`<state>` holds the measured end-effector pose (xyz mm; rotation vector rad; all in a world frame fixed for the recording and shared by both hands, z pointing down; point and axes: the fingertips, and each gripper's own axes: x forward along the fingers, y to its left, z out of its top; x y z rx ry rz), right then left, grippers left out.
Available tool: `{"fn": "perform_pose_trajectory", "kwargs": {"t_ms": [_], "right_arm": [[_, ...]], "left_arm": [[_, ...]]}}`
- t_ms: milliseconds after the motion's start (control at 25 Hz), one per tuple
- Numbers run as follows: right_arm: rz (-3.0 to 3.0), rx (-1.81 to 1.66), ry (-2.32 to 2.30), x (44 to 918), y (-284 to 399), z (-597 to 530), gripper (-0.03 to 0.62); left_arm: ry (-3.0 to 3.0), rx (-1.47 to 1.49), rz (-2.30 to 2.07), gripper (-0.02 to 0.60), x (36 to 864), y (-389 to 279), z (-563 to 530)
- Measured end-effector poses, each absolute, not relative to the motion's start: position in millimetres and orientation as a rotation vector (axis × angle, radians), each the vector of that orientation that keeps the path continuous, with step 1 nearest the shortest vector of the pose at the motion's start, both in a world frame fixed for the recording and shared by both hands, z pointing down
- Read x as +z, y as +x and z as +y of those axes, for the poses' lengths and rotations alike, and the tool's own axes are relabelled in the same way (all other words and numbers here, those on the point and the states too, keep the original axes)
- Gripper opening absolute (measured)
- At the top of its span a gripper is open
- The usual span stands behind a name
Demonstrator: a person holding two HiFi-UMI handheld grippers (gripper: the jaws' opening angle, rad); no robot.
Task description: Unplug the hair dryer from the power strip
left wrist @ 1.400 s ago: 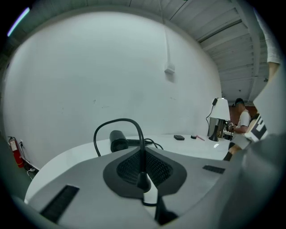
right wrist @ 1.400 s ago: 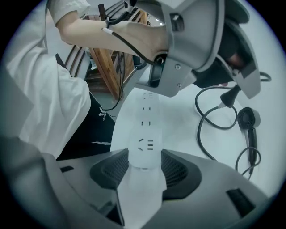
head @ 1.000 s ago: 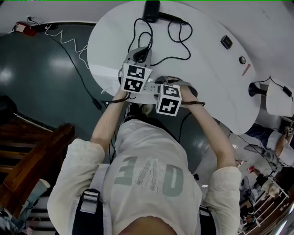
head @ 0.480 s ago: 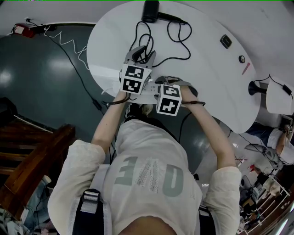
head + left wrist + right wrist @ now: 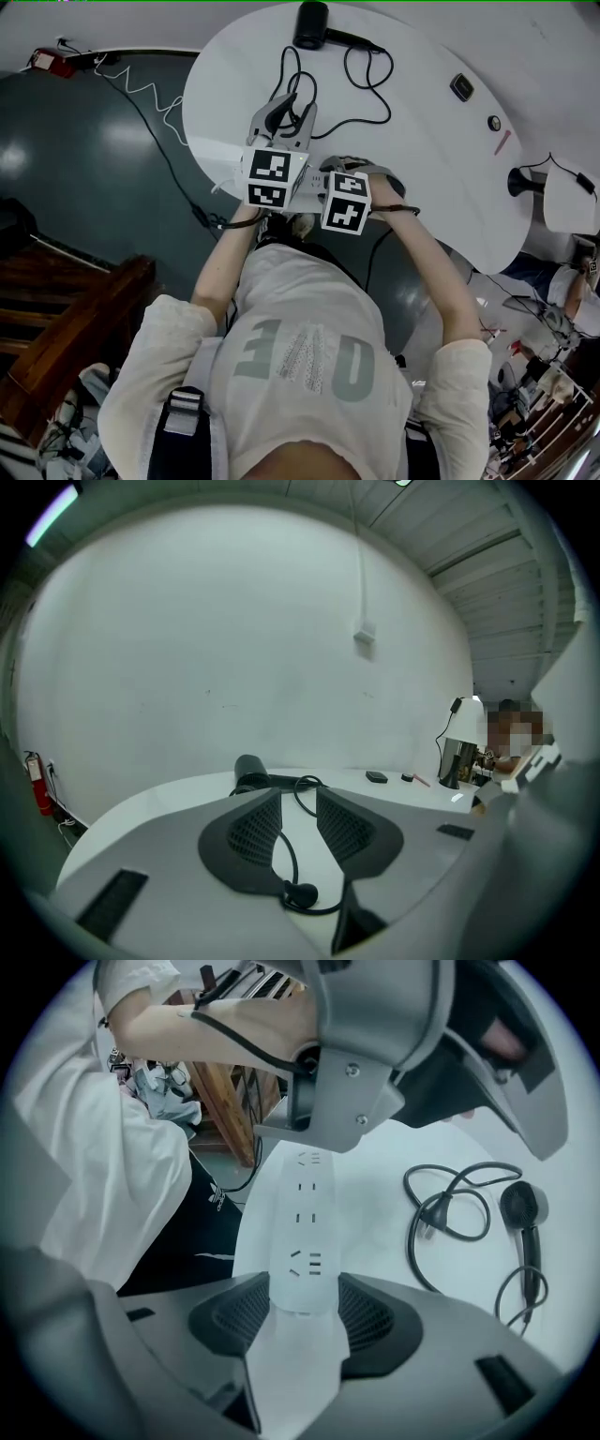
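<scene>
Risen, just opened, left claw (image 5: 298, 801) is empty; right claw (image 5: 305, 1309) clamps white power strip (image 5: 302, 1227).

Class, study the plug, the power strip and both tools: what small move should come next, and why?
Probably open the right tool and let go of the power strip: its visible sockets are empty, the plug lies loose on the table, and the left tool has just opened, empty.

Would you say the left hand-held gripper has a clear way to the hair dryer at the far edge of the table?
Probably yes: the left hand-held gripper is open, empty and aimed toward the hair dryer; only its loose cord lies on the table between.
</scene>
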<state>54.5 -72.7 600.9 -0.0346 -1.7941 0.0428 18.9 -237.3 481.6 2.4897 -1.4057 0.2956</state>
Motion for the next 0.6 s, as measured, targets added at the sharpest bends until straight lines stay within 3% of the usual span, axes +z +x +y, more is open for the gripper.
{"fn": "perform_pose_trajectory", "kwargs": {"t_ms": [80, 120, 600], "right_arm": [[-1.791, 0.045, -0.036, 601.7, 54.5, -72.1, 0.230], [-1.789, 0.047, -0.038, 602.0, 54.7, -71.9, 0.230], [-1.787, 0.060, -0.042, 604.2, 56.0, -74.5, 0.232]], "left_arm": [[2.502, 0.286, -1.444, 0.070, 471.5, 16.6, -233.2], [2.507, 0.284, -1.461, 0.005, 466.5, 15.6, -232.0], [2.549, 0.183, -1.504, 0.005, 427.2, 11.4, -229.9]]}}
